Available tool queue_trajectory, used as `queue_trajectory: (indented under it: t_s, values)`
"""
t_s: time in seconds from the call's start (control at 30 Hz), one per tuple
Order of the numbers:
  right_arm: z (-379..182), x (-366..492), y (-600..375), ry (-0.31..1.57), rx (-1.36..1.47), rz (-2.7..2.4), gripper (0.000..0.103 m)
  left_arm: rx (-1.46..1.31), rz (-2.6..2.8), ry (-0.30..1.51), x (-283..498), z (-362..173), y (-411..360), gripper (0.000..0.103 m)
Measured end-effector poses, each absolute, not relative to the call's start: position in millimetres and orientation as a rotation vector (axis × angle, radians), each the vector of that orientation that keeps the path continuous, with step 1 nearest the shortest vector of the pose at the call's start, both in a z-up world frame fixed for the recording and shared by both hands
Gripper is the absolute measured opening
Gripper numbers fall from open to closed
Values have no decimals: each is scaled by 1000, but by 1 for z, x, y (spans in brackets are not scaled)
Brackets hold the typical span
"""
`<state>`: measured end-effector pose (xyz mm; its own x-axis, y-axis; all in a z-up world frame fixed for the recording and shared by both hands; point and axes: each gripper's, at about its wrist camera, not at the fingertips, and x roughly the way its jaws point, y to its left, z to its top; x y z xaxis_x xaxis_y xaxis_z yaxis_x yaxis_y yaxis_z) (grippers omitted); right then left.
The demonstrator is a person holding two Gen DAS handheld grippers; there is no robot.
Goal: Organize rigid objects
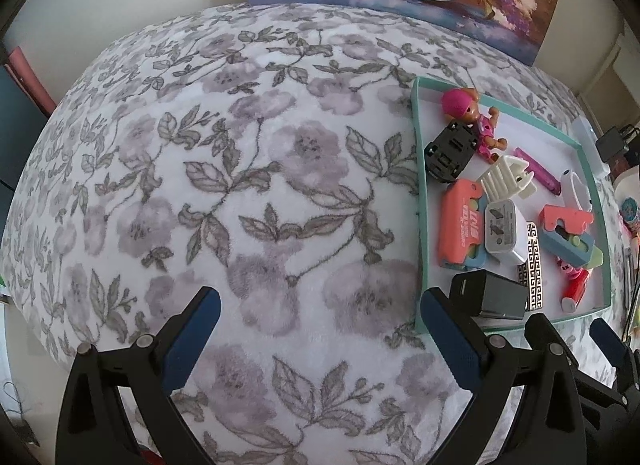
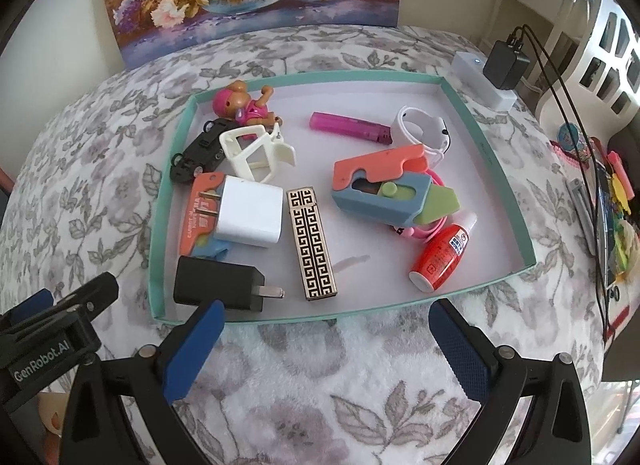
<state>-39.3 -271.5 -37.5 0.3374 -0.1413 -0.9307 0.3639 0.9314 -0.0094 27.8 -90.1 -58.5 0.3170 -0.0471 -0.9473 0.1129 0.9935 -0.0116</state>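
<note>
1. Rigid objects lie inside the teal tray (image 2: 158,265), at twelve o'clock from the right gripper (image 2: 324,339), whose jaws stand wide with nothing between them.
2. Nearest, at eleven o'clock, sits the black charger (image 2: 218,285); the patterned lighter (image 2: 312,243) lies at twelve.
3. Left gripper (image 1: 320,321) gapes wide over the floral blanket (image 1: 240,145), tray at two o'clock.

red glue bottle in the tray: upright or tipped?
Tipped. The red glue bottle lies on its side on the tray floor, white cap toward the far edge.
</note>
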Motion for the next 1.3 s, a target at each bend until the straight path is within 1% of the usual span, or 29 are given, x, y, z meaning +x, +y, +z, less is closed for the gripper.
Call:
queue_trajectory:
  t_s: [1.3]
  values:
    - [-39, -36, -278, 1161, 210, -366, 103, 96, -51, 1294, 36, -72, -80, 100]
